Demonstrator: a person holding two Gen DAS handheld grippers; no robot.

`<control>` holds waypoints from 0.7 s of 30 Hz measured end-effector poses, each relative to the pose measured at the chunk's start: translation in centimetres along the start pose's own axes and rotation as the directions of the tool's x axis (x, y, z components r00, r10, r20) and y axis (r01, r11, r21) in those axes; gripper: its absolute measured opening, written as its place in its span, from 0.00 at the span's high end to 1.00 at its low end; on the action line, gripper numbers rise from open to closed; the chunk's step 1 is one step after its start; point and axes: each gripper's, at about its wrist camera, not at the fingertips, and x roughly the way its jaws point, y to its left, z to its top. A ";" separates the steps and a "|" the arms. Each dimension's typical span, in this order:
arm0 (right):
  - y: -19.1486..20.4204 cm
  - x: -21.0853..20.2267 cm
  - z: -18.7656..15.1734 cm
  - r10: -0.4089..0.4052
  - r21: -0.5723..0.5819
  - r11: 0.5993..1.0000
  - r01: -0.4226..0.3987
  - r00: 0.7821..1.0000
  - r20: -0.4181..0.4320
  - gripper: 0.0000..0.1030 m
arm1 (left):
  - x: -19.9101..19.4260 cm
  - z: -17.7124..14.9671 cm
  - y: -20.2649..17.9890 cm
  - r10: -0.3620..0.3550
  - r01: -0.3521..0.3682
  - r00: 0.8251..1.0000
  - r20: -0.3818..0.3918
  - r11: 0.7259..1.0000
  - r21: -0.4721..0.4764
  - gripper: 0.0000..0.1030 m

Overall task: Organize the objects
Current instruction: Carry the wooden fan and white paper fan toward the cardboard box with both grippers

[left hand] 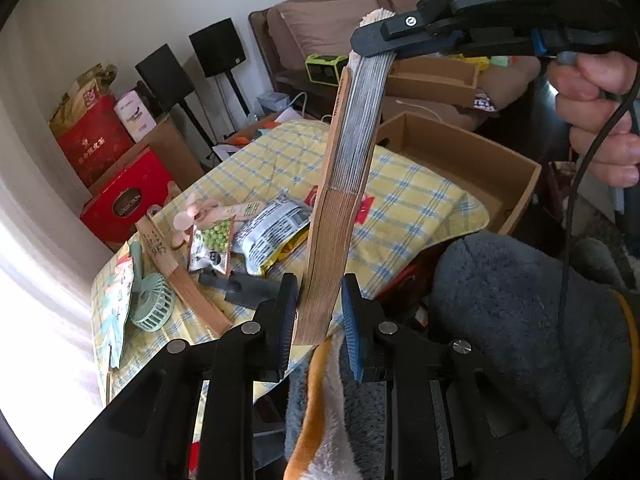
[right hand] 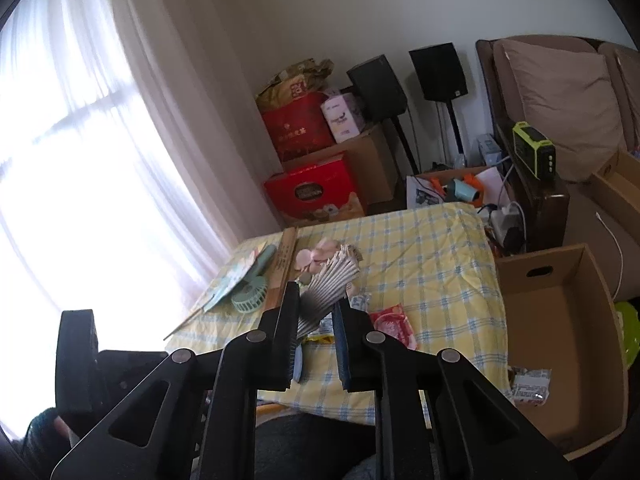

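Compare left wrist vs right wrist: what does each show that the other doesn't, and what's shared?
Left wrist only: the folded fan full length, left gripper at its wooden base, right gripper clamped on its top, green-pea snack pack.

Right wrist only: the window curtain, the fan's fanned-out tip between the right gripper's pads.

Both: checked tablecloth, cardboard box, green handheld fan, black speakers.

Yellow-and-blue checked tablecloth point(left hand: 408, 200)

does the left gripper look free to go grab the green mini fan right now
Probably not: the left gripper and right gripper both clamp the folded fan. The green mini fan lies unobstructed.
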 end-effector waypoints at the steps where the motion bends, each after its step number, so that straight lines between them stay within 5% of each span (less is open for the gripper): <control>1: -0.2 -0.1 0.0 -0.003 0.005 1.000 0.003 1.000 0.000 0.85 | 0.0 0.2 -0.3 0.003 -0.003 1.000 0.004 1.000 0.007 0.80; 21: -1.7 -4.0 0.7 -0.022 0.025 0.999 0.020 0.998 0.064 0.86 | -1.0 2.3 -2.0 -0.014 0.013 0.998 0.060 1.000 0.019 0.80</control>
